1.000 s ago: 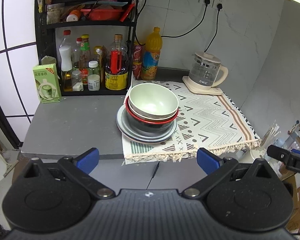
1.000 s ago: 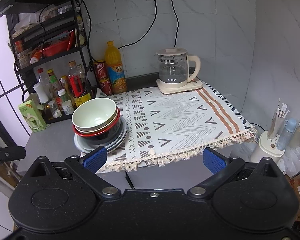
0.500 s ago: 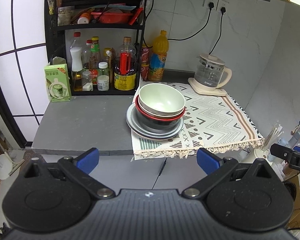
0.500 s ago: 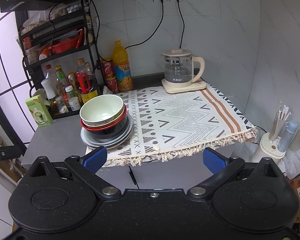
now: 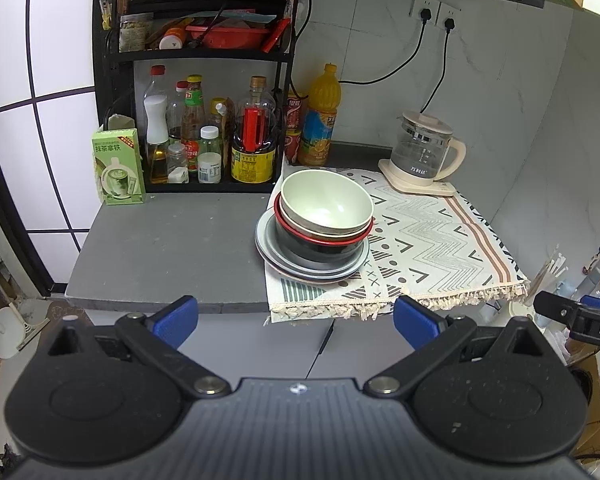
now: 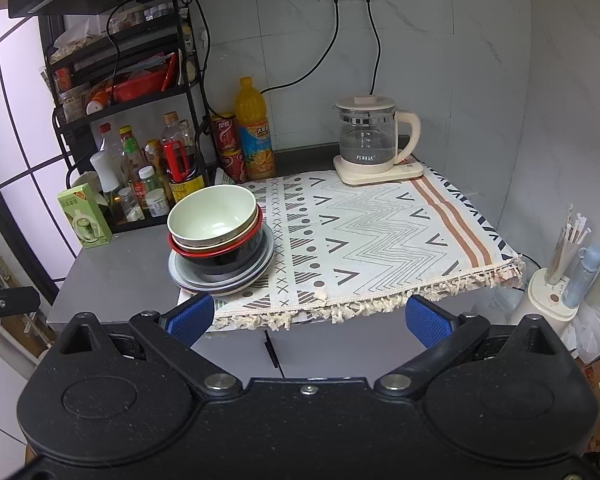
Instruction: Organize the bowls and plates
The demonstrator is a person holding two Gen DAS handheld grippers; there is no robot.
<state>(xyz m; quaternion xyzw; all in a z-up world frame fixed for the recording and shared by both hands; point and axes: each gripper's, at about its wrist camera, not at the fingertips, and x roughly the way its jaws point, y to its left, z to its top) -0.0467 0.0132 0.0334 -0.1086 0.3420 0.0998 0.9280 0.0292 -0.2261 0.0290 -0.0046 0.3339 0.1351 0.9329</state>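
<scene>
A stack of dishes sits at the left edge of the patterned cloth [image 5: 428, 240] [image 6: 380, 240]. On top is a pale green bowl [image 5: 326, 204] [image 6: 212, 214], under it a red-rimmed black bowl [image 5: 320, 246] [image 6: 224, 258], all resting on grey plates [image 5: 300, 268] [image 6: 220, 280]. My left gripper [image 5: 296, 318] is open and empty, held in front of the counter edge, well short of the stack. My right gripper [image 6: 308, 318] is open and empty too, off the counter's front. The tip of the right gripper [image 5: 576, 316] shows at the right edge of the left wrist view.
A black rack [image 5: 196, 80] [image 6: 120, 100] with bottles and jars stands at the back left, a green carton [image 5: 118, 166] [image 6: 85, 216] beside it. An orange juice bottle [image 5: 320, 116] [image 6: 254, 132] and a glass kettle [image 5: 424, 152] [image 6: 370, 140] stand at the back. Grey counter [image 5: 160, 248] lies left of the stack.
Both grippers have drawn back and shifted left, so the counter and dish stack look farther away and more to the right. The dishes have not moved.
</scene>
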